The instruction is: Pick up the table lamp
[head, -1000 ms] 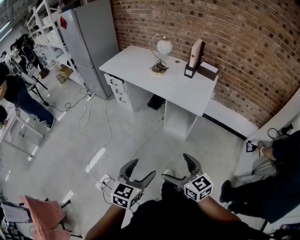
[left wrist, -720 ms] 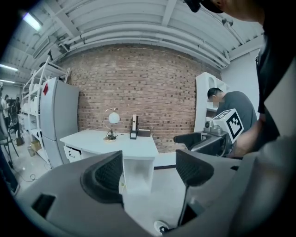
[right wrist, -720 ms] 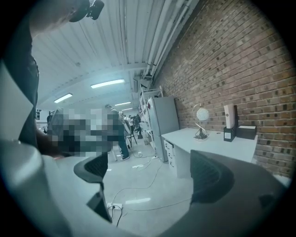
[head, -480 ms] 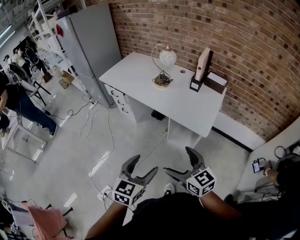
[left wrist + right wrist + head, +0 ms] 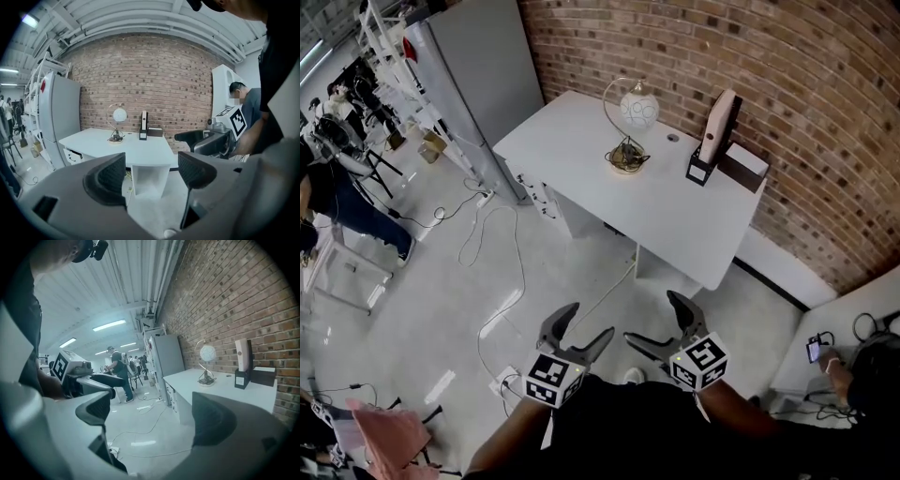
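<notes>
The table lamp (image 5: pixel 638 110) stands on the white desk (image 5: pixel 572 141) against the brick wall (image 5: pixel 750 56), toward the desk's back edge. It is a round white globe hung inside a thin metal hoop, over a small dark base. To its right on the same desk, apart from it, an upright pale item (image 5: pixel 722 117) sits in a black holder (image 5: pixel 701 169). A dark box (image 5: pixel 744 169) with a light top lies just beside that holder, next to the wall. A tall grey cabinet (image 5: pixel 478 75) stands at the desk's left end.

Both tools are held low over the pale floor (image 5: pixel 422 281), well apart from the desk and pointing roughly toward it. The left gripper (image 5: pixel 589 326) has its jaws spread wide with nothing between them. Through the gap, its own view shows only the floor and the desk's open leg space, with the lamp far off above. The right gripper (image 5: pixel 652 321) is likewise released and grasps nothing. Through its gap show the floor and a loose cable (image 5: pixel 146 432), with the lamp small at the upper right. The two grippers sit side by side, near each other but not touching, and neither is near the lamp.

A white power strip (image 5: pixel 508 379) lies on the floor just beside the left gripper in the head view, and a person (image 5: pixel 342 202) in dark clothes stands at the far left
</notes>
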A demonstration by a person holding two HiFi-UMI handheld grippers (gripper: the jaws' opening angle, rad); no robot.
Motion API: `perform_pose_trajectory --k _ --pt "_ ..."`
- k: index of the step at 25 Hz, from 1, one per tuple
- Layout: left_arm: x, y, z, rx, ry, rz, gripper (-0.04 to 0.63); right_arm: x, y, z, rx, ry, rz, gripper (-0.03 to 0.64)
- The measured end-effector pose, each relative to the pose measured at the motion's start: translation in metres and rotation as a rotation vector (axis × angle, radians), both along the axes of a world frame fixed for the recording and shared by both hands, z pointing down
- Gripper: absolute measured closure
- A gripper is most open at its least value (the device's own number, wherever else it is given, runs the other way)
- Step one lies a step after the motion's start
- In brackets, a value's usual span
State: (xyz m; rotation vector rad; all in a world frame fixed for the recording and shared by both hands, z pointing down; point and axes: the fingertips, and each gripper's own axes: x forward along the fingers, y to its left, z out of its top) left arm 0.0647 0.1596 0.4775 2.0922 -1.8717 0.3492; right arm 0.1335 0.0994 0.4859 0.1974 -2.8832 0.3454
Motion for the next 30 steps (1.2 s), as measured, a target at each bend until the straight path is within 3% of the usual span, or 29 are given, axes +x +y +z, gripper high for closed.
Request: perform_pose_trajectory --k 4,14,22,30 --pt "-0.006 -0.019 0.005 -0.024 0.031 0.008 0.249 -0.004 -0.023 0.004 -0.018 0.000 0.025 0.067" --pt "-0.035 -0.074 0.011 -0.025 0.013 0.095 0.249 -0.027 -0.062 0.009 -0.032 -0.010 0.089 0.072" --pt "-0.101 -0.147 -0.022 0.067 -0.005 0.136 0.249 -0.081 -0.116 -0.010 0.022 0.019 0.136 0.077" --pt "-0.177 -0.178 -0.010 0.048 0.007 0.173 0.249 -0.159 -0.163 -0.021 0.057 0.008 0.182 0.089"
